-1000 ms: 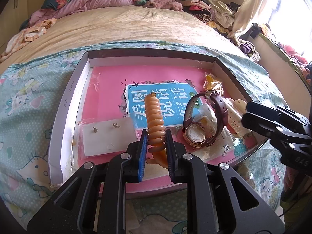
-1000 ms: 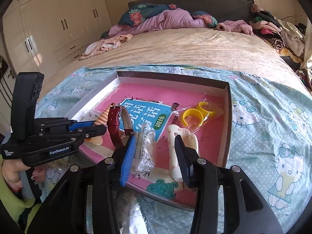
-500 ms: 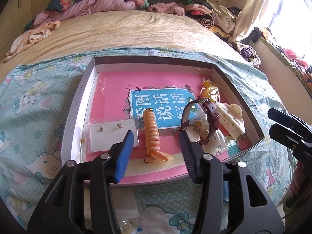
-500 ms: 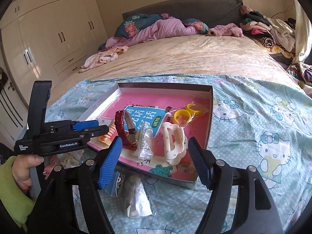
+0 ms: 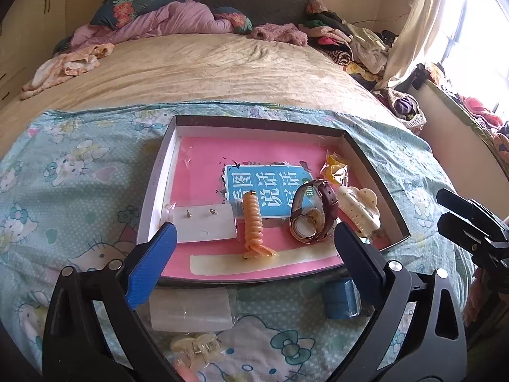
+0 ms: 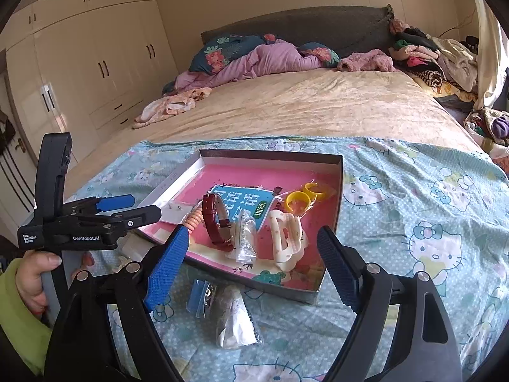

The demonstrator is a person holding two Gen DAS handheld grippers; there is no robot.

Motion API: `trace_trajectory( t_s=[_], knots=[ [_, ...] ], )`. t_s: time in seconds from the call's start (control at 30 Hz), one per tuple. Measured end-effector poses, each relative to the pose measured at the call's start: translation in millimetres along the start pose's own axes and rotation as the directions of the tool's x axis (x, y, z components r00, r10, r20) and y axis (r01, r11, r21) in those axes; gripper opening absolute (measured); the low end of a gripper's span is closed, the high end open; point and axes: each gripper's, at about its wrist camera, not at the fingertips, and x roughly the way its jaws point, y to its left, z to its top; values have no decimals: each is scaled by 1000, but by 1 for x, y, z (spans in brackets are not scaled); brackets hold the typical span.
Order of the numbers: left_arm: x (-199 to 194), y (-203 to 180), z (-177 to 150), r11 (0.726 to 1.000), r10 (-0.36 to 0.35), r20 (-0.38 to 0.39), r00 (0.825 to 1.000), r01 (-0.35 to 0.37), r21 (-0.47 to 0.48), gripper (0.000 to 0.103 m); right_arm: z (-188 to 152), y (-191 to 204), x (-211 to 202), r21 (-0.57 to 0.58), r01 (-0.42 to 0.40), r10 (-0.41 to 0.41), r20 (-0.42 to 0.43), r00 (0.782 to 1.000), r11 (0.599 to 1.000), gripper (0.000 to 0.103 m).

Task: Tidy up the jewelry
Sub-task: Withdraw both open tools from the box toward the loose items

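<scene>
A: Changed since a second ago? Coiled orange hair tie (image 5: 254, 222) let go by left claw (image 5: 254, 254), now lying in the box (image 5: 159, 191) just ahead of its tips. Both sets of jaws opening, nothing between.

B: Right claw (image 6: 251, 267) pulled back from cream hair clip (image 6: 286, 238). Right view alone: blue packet (image 6: 202, 293) and clear bag (image 6: 235, 318) under the claw, outside the box.

A: Left view alone: earring card (image 5: 203, 222) ahead, left of the tie. Loose pieces left to gather, likely.
</scene>
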Motion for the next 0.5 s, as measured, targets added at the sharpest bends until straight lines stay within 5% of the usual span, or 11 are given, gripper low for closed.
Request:
trace_trajectory(
  t_s=[0.5],
  knots=[
    [-37, -1, -6, 1000, 8, 57, 998, -9, 8, 93, 5, 19, -23, -32, -13, 14, 37, 999, 999, 82]
  ],
)
